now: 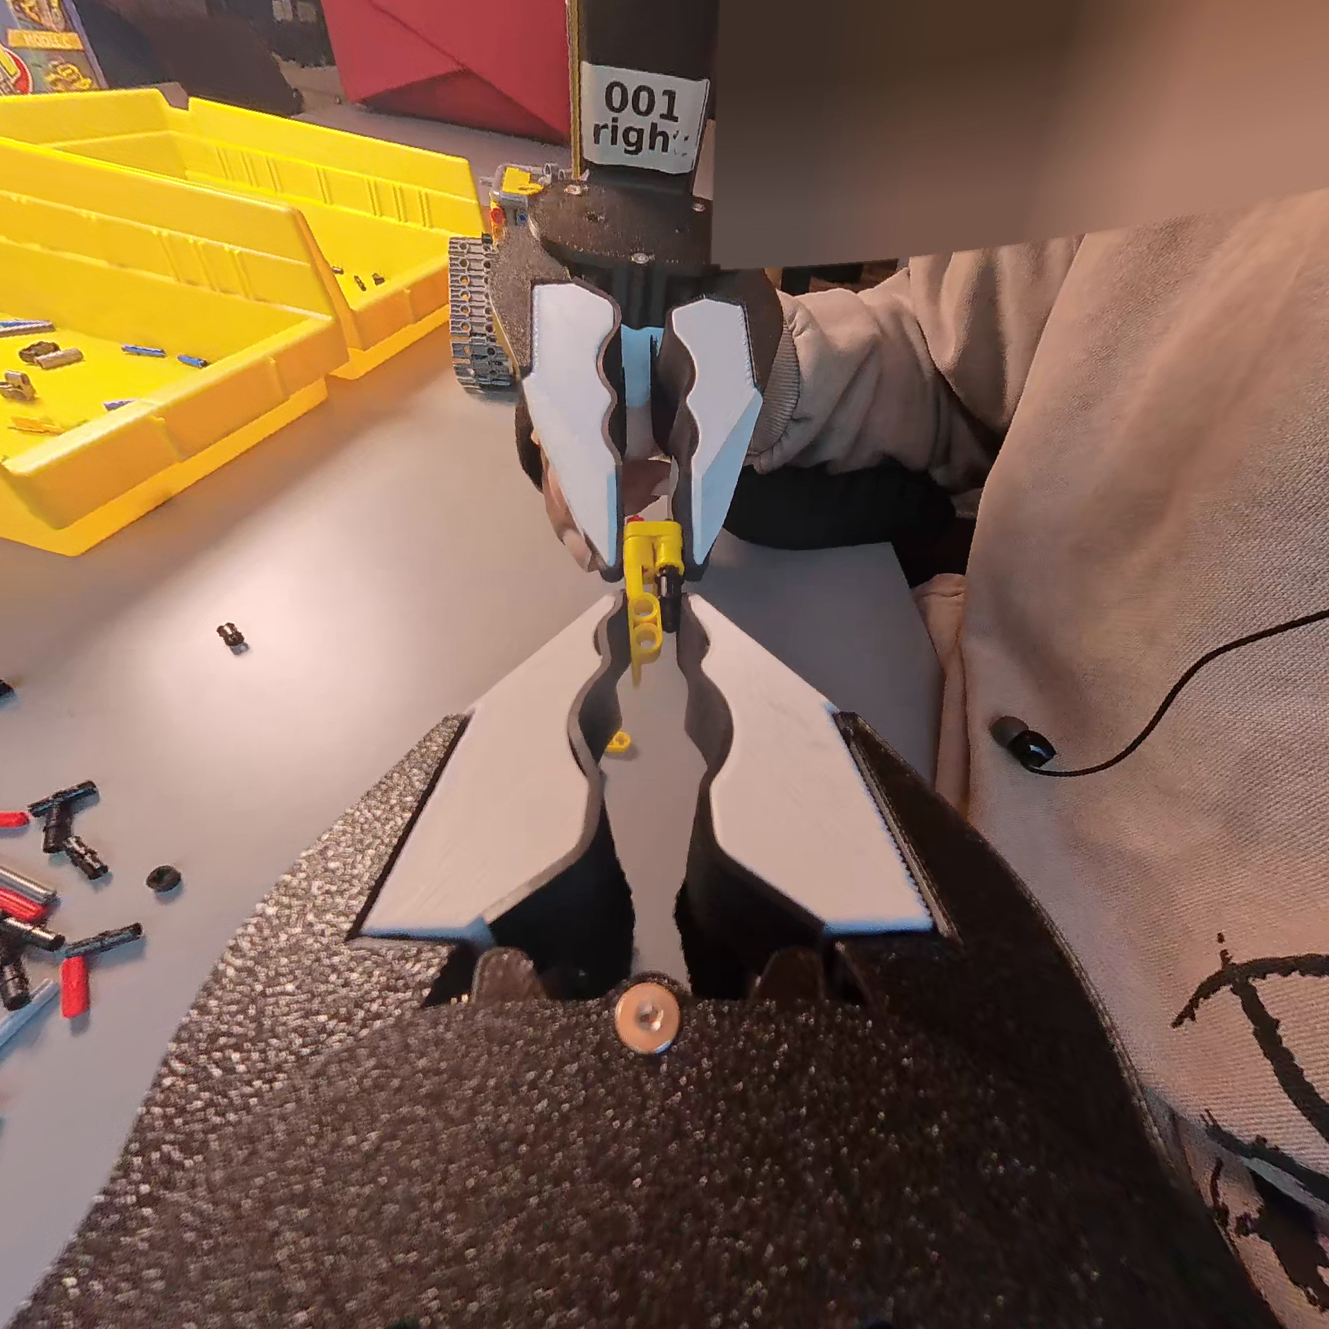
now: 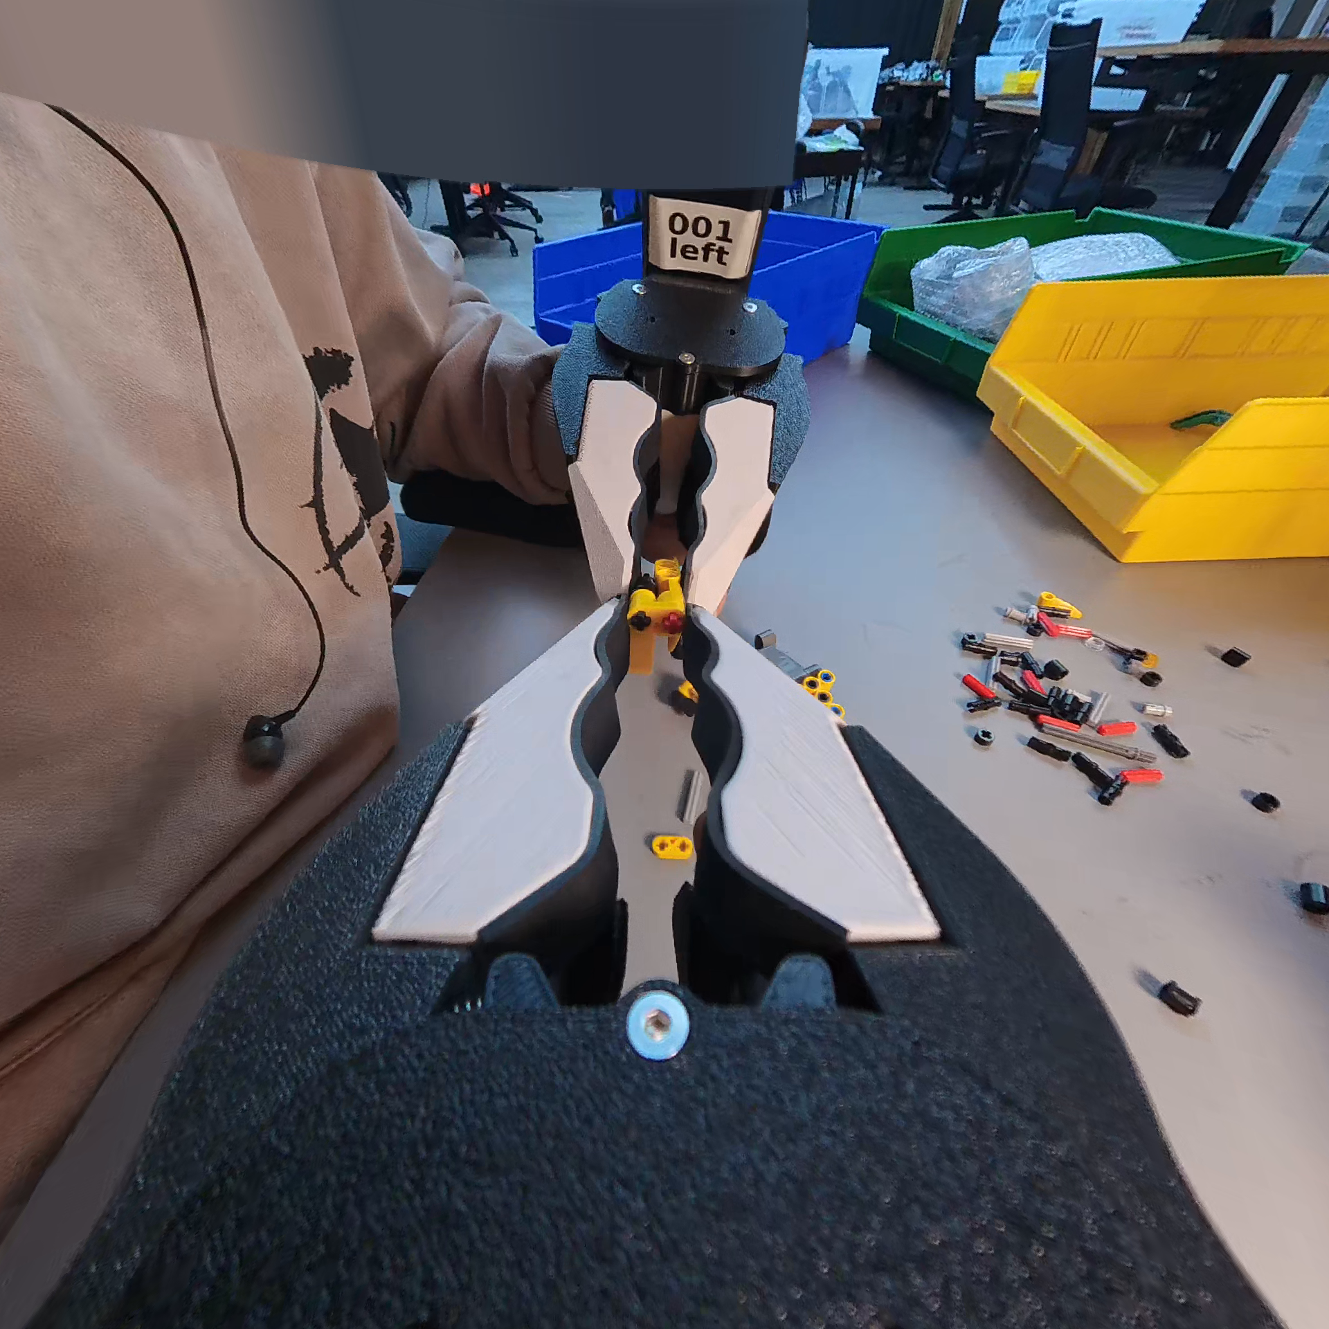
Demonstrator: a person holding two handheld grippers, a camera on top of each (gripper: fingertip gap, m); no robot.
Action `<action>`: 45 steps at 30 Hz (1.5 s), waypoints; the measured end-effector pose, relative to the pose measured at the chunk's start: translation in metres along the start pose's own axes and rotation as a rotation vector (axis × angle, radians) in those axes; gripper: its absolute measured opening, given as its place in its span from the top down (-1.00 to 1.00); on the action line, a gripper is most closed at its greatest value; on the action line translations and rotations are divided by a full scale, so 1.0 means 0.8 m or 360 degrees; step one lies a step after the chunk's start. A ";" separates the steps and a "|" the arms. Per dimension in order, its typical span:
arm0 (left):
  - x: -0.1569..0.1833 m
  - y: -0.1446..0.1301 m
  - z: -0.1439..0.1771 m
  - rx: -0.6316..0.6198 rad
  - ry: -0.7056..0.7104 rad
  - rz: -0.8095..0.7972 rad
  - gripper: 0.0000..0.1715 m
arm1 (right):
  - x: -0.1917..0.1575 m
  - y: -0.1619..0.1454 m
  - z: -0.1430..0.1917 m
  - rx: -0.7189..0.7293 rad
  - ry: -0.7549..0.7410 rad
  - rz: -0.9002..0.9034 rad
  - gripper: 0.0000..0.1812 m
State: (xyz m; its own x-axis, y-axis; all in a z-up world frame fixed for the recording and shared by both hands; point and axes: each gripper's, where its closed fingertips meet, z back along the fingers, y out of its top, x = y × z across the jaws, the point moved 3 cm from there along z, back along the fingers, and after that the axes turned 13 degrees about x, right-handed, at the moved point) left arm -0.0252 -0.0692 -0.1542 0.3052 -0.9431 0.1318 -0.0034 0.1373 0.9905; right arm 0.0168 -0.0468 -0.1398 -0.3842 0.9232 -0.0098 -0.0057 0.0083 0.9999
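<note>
Left gripper: clamped tip-to-tip on the lower end of the yellow brick piece.
Right gripper: clenched on the other end of that same piece, where a black pin and a red pin stick out.
Piece location: raised above the grey table, between the two pairs of tips, near the table's front edge.
Reason for hold: probably one side steadying, the other pressing, since both ends are pinched.
Pose: grippers nose to nose, nearly in line, tilted slightly down; sleeved hand behind the left gripper.
Below: small yellow link lying on the table.
Further out: loose black, red and grey pins; yellow bin, blue bin, green bin.
</note>
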 end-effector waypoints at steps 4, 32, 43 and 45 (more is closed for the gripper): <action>0.002 -0.001 -0.001 0.0005 -0.0019 0.0030 0.86 | -0.002 -0.001 0.002 -0.0020 0.0027 -0.0006 0.88; -0.020 -0.039 0.005 -0.0336 0.0147 -0.0124 0.79 | 0.020 -0.046 0.004 -0.0139 -0.0035 -0.0043 0.85; -0.007 -0.044 0.006 -0.0400 0.0104 -0.0177 0.95 | 0.007 -0.053 -0.010 -0.0212 0.0009 -0.0018 0.86; -0.007 -0.043 0.006 -0.0378 0.0098 -0.0154 0.95 | 0.007 -0.053 -0.010 -0.0210 0.0010 -0.0024 0.86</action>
State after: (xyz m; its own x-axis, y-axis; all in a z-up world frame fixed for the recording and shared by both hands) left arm -0.0316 -0.0701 -0.1886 0.3504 -0.9362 0.0273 0.2502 0.1217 0.9605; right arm 0.0078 -0.0448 -0.1824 -0.3886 0.9210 -0.0253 -0.1330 -0.0290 0.9907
